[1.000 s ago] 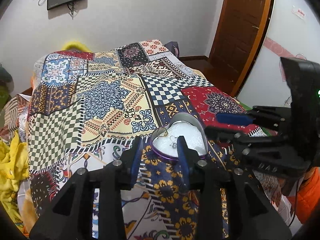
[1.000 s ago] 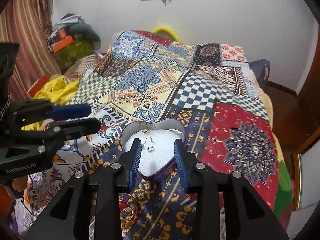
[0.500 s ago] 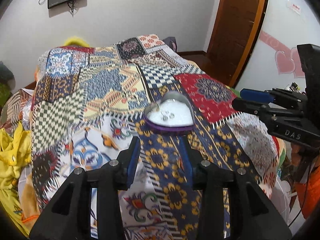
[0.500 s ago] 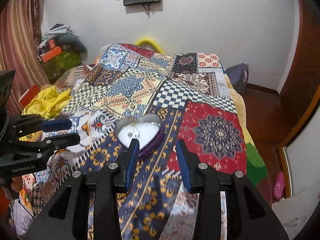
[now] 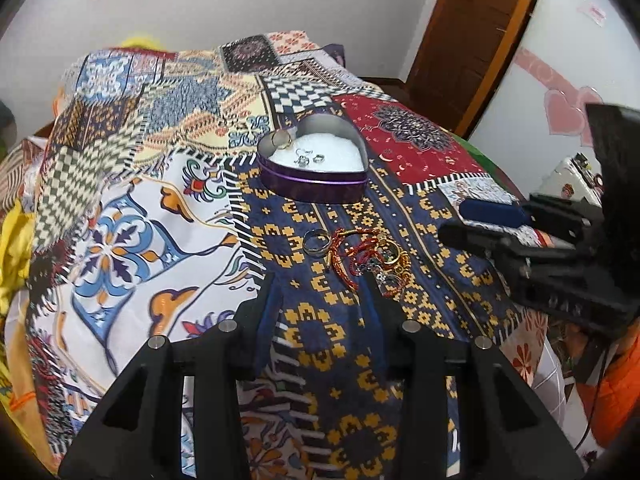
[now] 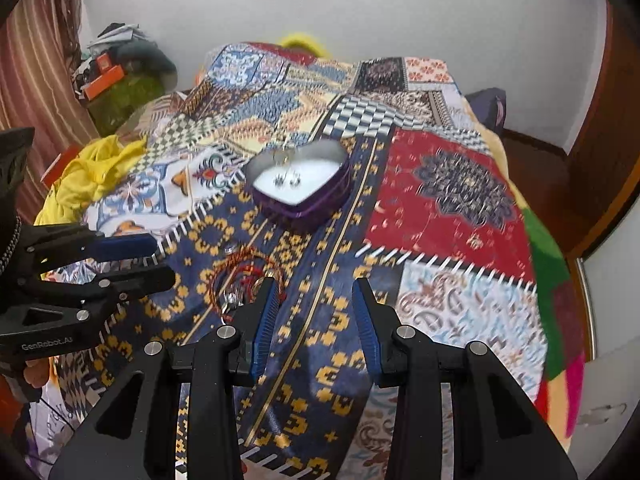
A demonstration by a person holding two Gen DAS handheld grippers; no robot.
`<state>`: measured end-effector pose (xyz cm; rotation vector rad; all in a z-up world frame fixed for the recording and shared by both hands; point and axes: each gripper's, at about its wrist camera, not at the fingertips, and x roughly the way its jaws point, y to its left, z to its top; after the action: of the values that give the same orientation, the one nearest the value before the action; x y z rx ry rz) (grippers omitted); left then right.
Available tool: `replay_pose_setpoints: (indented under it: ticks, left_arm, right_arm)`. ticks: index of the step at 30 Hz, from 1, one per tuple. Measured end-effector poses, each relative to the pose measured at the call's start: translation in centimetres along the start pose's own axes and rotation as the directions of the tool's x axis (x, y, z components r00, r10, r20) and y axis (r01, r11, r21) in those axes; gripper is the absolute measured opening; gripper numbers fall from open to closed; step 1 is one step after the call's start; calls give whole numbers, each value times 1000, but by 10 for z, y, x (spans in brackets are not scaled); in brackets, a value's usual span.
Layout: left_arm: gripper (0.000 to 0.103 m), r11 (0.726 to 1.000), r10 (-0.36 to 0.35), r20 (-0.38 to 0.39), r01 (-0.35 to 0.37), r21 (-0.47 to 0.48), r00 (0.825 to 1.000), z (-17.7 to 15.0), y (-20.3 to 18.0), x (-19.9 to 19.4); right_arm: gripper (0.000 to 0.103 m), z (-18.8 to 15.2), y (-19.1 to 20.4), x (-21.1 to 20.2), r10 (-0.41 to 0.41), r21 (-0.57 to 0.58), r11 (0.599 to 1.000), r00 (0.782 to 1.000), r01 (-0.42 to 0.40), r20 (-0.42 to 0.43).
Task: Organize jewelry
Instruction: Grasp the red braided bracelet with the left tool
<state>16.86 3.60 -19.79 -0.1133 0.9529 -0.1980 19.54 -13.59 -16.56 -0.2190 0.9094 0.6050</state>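
Bare patterned bedspread (image 5: 168, 216) is lying open left of the heart-shaped tin (image 5: 316, 172). A tangled jewelry pile (image 5: 360, 256) is sitting just beyond the left gripper (image 5: 322, 300), narrowing the approach. The right gripper (image 5: 500, 232) is flanking the right side.

A purple heart-shaped tin (image 5: 313, 168) with a white lining sits open on the bed's patterned spread, toward the middle, its point turned to the right in the left wrist view. Inside it lie a gold ring (image 5: 282, 141) at the far left lobe and small silver earrings (image 5: 309, 158) near the centre. Nearer than the tin, apart from it, a silver ring (image 5: 316, 241) lies just left of a tangled heap of red cord and gold jewelry (image 5: 370, 258).
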Motion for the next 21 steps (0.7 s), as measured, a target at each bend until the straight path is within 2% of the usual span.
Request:
replay_pose_setpoints:
  ticks: [2,8,12,14,21]
  left_arm:
    - [29,1000,-10,-17,10,-14,1000,2,0,8]
    - [20,996,-63,-73,58,-73,995,5,-1,34]
    - [13,997,-45,-77,39,-72,996,5,-6,41]
    - [2,998,-15,-79,10,-54,997,6,-10,45]
    - [1,999,-8,-45,6,-41,999,7,-9,32]
  right_arm:
    - [35,-4,0,1,0,5,1000,1000,0,-4]
    - [35,-8,-5,5,7,13,1000,1000,-7,-14]
    - [35,-9,-8,8,13,23,1000,1000,-13,-19]
    - [35,-9,-9,9,13,26,1000,1000,-13,-20]
    - [35,-11,-9,6,27,29,999,1000,-27,-15]
